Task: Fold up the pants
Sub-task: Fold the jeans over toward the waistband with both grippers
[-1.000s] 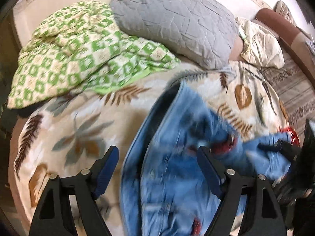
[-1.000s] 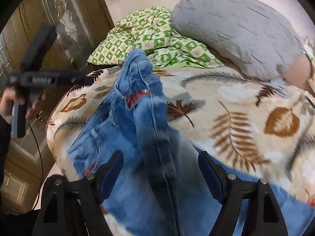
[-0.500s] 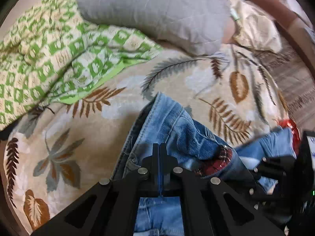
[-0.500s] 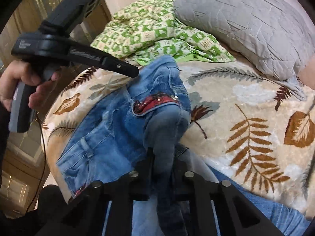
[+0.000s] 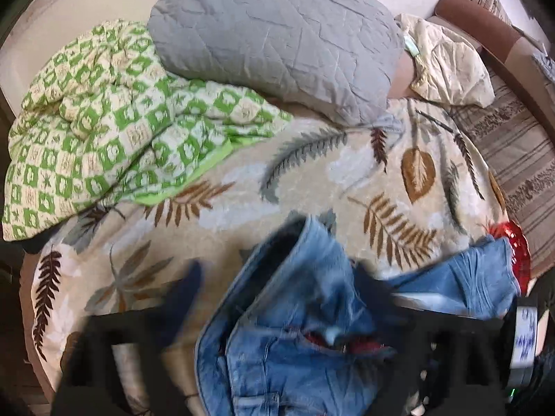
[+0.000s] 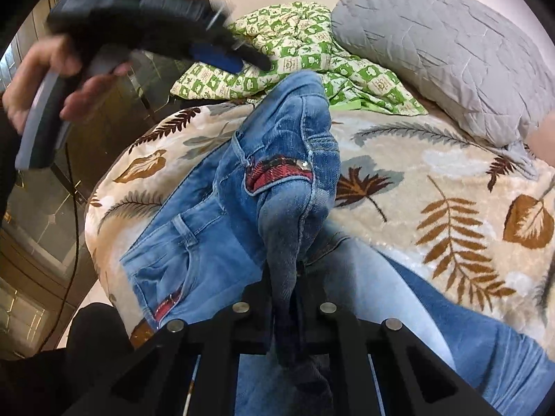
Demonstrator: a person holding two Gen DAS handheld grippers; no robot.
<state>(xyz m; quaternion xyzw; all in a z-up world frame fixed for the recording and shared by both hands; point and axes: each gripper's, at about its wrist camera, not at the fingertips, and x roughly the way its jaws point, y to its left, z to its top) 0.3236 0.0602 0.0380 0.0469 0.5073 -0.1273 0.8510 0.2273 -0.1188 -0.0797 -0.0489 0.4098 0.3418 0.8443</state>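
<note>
- Two grippers work the jeans on the bed: my right gripper is clenched on a bunched fold of denim, to carry it over.
- My left gripper has just been opening; its jaws stand wide and blurred either side of the waist, pressing nothing.
- The jeans run lengthwise from my right gripper toward the green quilt, waistband at the left edge.

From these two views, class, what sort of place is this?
Most likely a bedroom: a bed covered with a leaf-print blanket, a grey pillow and a rumpled green checked quilt at its head, and jeans laid out for folding.
</note>
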